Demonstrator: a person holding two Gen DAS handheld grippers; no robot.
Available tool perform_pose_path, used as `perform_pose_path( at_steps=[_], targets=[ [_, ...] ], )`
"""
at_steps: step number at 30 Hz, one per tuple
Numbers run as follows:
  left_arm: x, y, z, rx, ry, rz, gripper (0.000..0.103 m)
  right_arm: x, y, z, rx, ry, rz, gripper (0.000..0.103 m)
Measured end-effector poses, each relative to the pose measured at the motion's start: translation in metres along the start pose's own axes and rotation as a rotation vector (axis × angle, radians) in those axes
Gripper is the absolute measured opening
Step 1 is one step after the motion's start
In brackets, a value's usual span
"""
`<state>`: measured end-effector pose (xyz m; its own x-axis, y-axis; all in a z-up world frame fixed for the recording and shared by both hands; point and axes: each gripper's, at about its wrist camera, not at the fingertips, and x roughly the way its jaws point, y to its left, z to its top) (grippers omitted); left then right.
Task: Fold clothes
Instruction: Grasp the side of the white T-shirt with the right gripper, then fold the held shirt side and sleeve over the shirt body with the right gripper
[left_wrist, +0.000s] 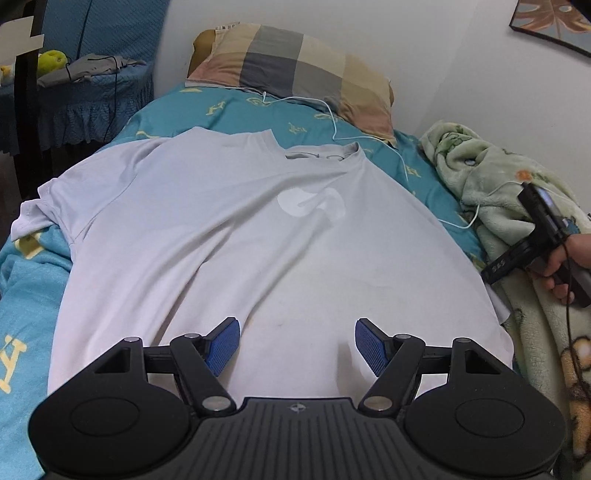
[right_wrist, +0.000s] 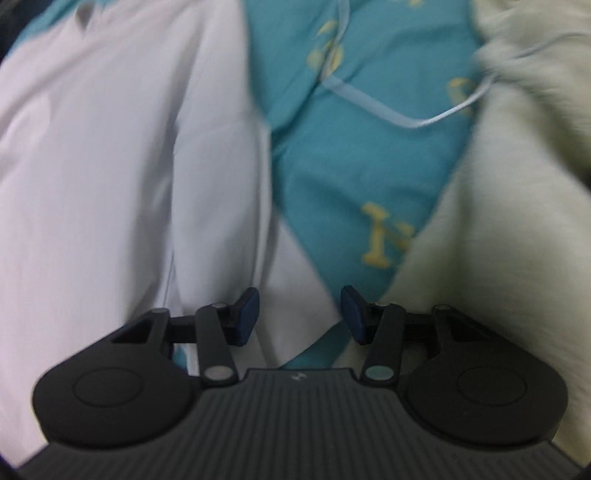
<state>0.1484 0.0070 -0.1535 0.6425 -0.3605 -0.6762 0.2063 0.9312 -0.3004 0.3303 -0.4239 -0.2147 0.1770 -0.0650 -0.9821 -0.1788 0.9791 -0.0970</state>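
A pale grey T-shirt (left_wrist: 236, 229) with a white logo lies spread flat, front up, on the teal bedsheet (left_wrist: 258, 110), collar toward the pillow. My left gripper (left_wrist: 297, 345) is open and empty, hovering over the shirt's lower hem area. My right gripper (right_wrist: 300, 315) is open and empty, low over the shirt's right edge (right_wrist: 122, 177) where it meets the sheet (right_wrist: 351, 166); this view is blurred. The right gripper's body, held in a hand, also shows in the left wrist view (left_wrist: 539, 240), beside the shirt's right side.
A checked pillow (left_wrist: 295, 70) lies at the head of the bed. A white cable (left_wrist: 332, 110) runs across the sheet past the collar. A pale green fleece blanket (left_wrist: 509, 192) is bunched along the right side. A blue covered chair (left_wrist: 96, 92) stands at the left.
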Motion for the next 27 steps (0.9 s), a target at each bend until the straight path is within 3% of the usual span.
perform_pose_path(
  at_steps=[1, 3, 6, 11, 15, 17, 22, 27],
  targets=[
    [-0.001, 0.001, 0.001, -0.009, -0.005, -0.002, 0.072, 0.002, 0.005, 0.000, -0.021, 0.004, -0.020, 0.049],
    [-0.003, 0.004, 0.003, -0.026, -0.015, -0.007, 0.072, -0.004, 0.005, 0.000, -0.003, -0.006, -0.040, 0.005],
    [-0.008, 0.009, 0.007, -0.052, -0.034, -0.016, 0.072, -0.034, -0.006, 0.002, 0.092, -0.085, -0.023, 0.005],
    [-0.024, 0.014, 0.013, -0.091, -0.079, -0.032, 0.072, -0.107, -0.050, 0.000, 0.357, -0.271, 0.010, 0.005],
    [-0.029, 0.019, 0.016, -0.125, -0.102, -0.038, 0.072, -0.141, -0.054, -0.002, 0.459, -0.332, 0.070, 0.005],
    [-0.030, 0.023, 0.017, -0.140, -0.108, -0.037, 0.072, -0.158, -0.042, 0.001, 0.459, -0.360, 0.063, 0.005],
    [-0.035, 0.035, 0.020, -0.191, -0.128, -0.036, 0.072, -0.195, 0.007, 0.025, 0.440, -0.439, 0.155, 0.005],
    [-0.035, 0.044, 0.021, -0.213, -0.140, -0.028, 0.072, -0.203, 0.082, 0.055, 0.372, -0.439, 0.227, 0.005]
  ],
)
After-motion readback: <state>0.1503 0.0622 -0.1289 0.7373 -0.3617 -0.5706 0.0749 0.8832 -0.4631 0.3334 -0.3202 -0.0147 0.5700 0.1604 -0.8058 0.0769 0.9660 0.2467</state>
